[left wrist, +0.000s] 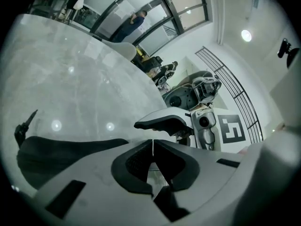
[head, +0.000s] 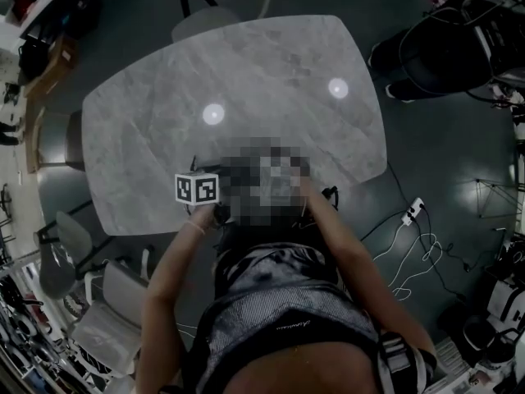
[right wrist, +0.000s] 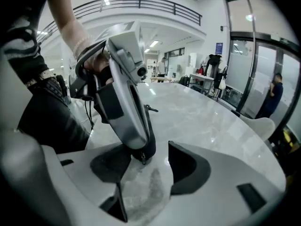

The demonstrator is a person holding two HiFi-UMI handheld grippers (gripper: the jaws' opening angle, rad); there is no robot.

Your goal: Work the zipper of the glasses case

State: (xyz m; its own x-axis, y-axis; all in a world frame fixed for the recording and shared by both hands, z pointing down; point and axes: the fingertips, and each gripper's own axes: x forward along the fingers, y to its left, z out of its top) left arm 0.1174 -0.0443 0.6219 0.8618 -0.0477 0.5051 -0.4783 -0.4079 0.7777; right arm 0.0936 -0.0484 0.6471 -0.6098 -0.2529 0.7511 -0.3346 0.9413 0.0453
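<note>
Both left gripper (left wrist: 153, 146) jaws touching, right gripper (right wrist: 147, 149) spread, glasses case (right wrist: 147, 136) between

Glasses case (right wrist: 151, 135) mostly hidden behind left tool (right wrist: 137, 145) (only zipper end shows).

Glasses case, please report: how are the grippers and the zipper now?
Left gripper shut, tip at the glasses case; hold unclear. Right gripper open, empty. Zipper pull hangs at the case's near end, before the right jaws. Nothing between.
</note>
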